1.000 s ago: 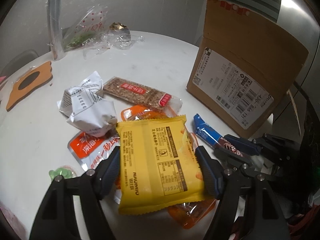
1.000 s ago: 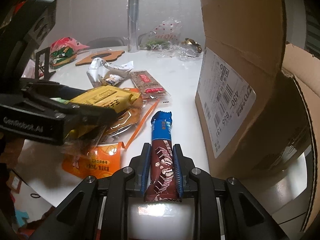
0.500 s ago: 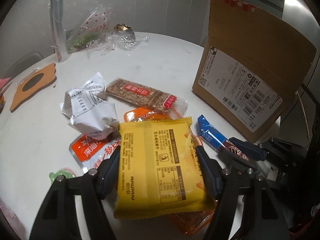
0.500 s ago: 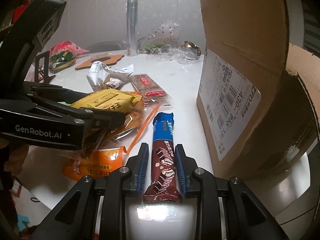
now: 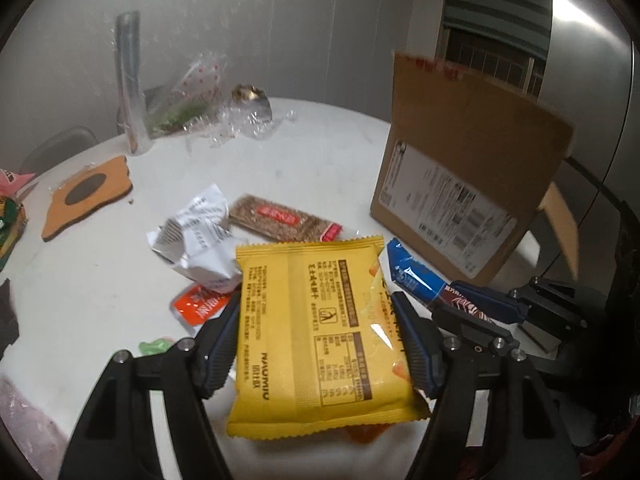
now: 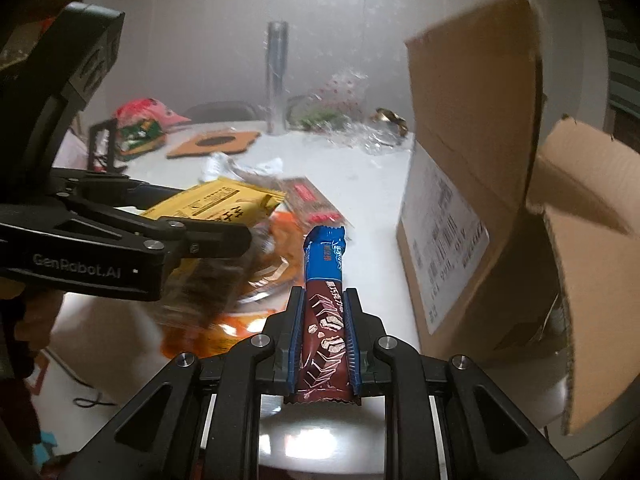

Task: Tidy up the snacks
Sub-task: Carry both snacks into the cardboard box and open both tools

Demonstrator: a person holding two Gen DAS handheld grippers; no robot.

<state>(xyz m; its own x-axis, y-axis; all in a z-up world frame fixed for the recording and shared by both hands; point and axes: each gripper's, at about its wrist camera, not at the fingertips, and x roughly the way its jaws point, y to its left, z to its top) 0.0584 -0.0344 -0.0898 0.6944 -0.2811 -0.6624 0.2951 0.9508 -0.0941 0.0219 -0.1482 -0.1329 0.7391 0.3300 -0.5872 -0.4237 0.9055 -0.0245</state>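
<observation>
Pinching a yellow snack packet by its sides in the left gripper, lifted above the white table; clamping a blue-and-brown chocolate bar in the right gripper, beside the open cardboard box; other snacks scattered below.

The yellow packet covers most of the orange pouch beneath it. Label print on the cardboard box is blurred and illegible. The box interior is dark; contents indiscernible.
</observation>
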